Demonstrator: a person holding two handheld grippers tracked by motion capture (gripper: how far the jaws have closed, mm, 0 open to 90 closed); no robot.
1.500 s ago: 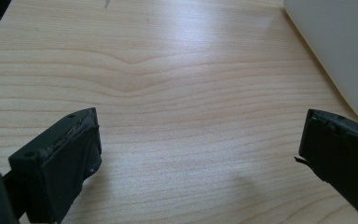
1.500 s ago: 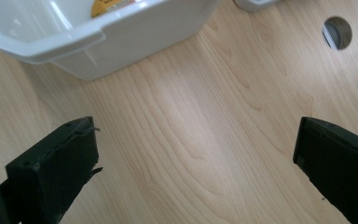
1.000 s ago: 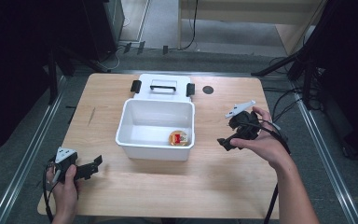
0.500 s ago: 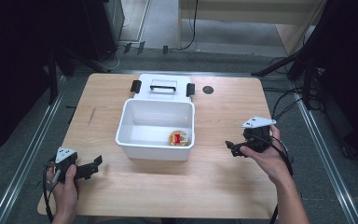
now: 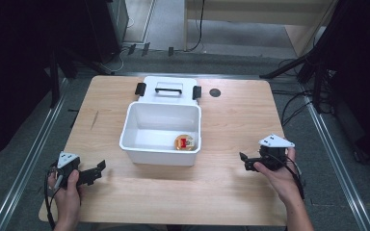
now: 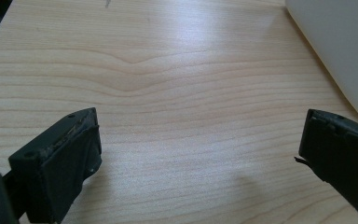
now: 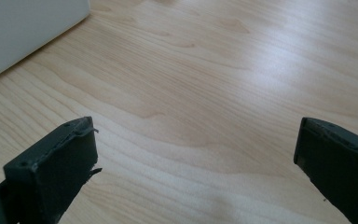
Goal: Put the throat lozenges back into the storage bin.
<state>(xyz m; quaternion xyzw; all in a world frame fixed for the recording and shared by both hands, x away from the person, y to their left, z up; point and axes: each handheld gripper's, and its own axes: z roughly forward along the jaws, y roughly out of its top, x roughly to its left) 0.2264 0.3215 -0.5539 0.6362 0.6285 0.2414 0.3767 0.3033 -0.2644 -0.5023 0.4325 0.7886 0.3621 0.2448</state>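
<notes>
1. a white plastic bin [image 5: 147,149] stands open near the middle of the wooden table [image 5: 231,187], a little toward the far edge.
2. inside it, at the near right corner of its floor, lies a small round item [image 5: 185,142] with a yellowish rim and a red mark; what it is cannot be told at this size.
3. the bin's white lid [image 5: 166,89] lies flat on the table just behind the bin, touching or nearly touching its far wall, with a handle in its middle and a black latch at each end.
4. the right gripper [image 5: 248,162] is held low over the table to the right of the bin, well apart from it, its jaws pointing left toward the bin's near right corner.
5. in the right gripper view its two black jaws stand wide apart with bare wood between them, gripping nothing; the bin's white wall [image 7: 28,32] shows at the upper left.
6. the left gripper [image 5: 95,171] sits at the near left of the table, jaws pointing right, apart from the bin's near left corner.
7. in the left gripper view its jaws are likewise spread wide over bare wood, empty; the bin's wall [image 6: 345,46] shows at the upper right.
8. a small dark round mark [image 5: 215,92] sits on the table to the right of the lid.
</notes>
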